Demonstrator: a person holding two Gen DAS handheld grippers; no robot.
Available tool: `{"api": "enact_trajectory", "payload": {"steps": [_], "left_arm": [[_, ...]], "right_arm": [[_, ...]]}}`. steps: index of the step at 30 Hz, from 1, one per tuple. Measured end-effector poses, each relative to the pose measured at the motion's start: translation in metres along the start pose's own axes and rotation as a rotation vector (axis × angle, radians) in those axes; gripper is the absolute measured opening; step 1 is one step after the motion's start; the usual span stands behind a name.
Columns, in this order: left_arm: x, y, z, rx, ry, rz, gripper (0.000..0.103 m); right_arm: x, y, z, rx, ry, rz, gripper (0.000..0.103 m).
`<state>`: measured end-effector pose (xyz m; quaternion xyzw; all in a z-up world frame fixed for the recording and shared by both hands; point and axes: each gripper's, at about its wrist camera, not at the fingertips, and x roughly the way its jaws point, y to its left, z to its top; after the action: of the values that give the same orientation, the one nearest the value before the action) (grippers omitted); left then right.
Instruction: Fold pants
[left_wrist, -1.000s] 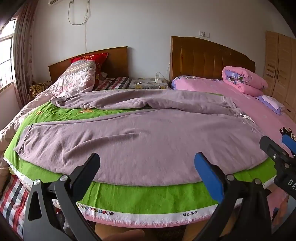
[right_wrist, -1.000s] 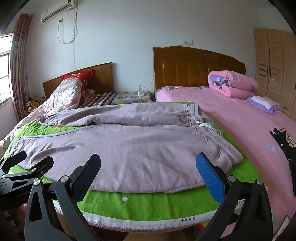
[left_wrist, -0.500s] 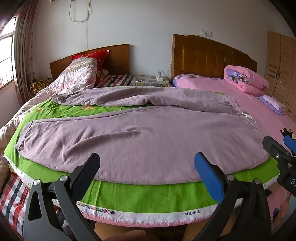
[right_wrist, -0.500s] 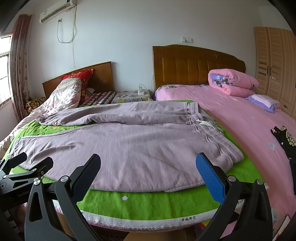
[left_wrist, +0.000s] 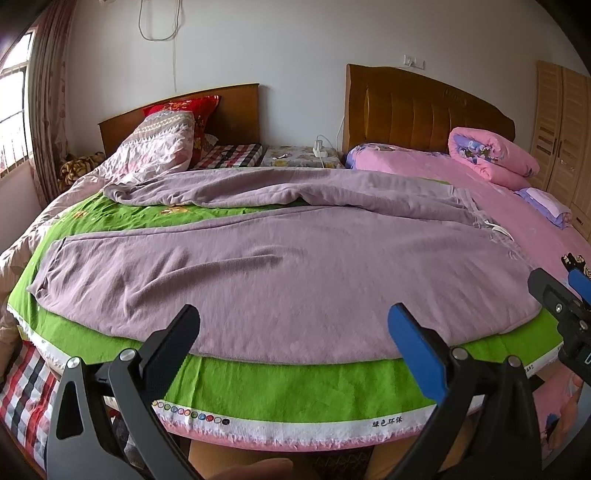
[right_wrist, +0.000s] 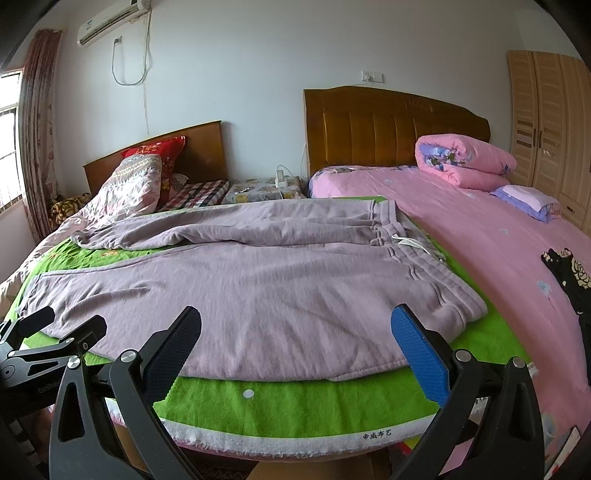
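Observation:
Lilac sweatpants (left_wrist: 288, 266) lie spread on a green towel (left_wrist: 295, 387) at the foot of the bed, waistband with a white drawstring (right_wrist: 406, 242) to the right, legs reaching left; the far leg is rumpled. My left gripper (left_wrist: 293, 332) is open and empty, above the towel's near edge at the near leg's hem side. My right gripper (right_wrist: 295, 332) is open and empty, near the waist end of the pants (right_wrist: 258, 288). Each gripper shows at the edge of the other's view.
Two beds stand side by side with wooden headboards (right_wrist: 395, 122). A pink sheet (right_wrist: 498, 251) with a rolled pink quilt (right_wrist: 465, 162) lies right. A patterned quilt and red pillow (left_wrist: 173, 140) lie left. A wardrobe (right_wrist: 546, 122) stands at the far right.
Both grippers have moved slightly forward and down toward the near edge of the pants. The pants have not moved.

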<state>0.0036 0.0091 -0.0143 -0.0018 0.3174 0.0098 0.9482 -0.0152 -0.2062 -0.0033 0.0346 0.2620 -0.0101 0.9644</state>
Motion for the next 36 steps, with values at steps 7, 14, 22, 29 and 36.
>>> {"api": "enact_trajectory", "payload": {"steps": [7, 14, 22, 29, 36], "left_arm": [[0.003, 0.001, -0.003, -0.004, 0.012, 0.005, 0.102], [0.013, 0.004, -0.009, -0.004, 0.037, 0.009, 0.102], [0.028, 0.011, -0.013, 0.007, 0.058, 0.047, 0.102], [0.054, 0.019, 0.003, 0.017, 0.111, 0.052, 0.102], [0.084, 0.033, 0.033, -0.007, 0.175, 0.03, 0.102]], "right_arm": [[0.002, 0.0, -0.002, 0.001, 0.012, 0.0, 0.099], [0.009, 0.001, -0.007, -0.009, 0.036, -0.007, 0.099], [0.028, -0.004, -0.004, 0.01, 0.072, -0.025, 0.099], [0.057, -0.003, 0.014, 0.048, 0.13, -0.017, 0.099], [0.084, -0.006, 0.034, 0.086, 0.194, 0.005, 0.099]]}}
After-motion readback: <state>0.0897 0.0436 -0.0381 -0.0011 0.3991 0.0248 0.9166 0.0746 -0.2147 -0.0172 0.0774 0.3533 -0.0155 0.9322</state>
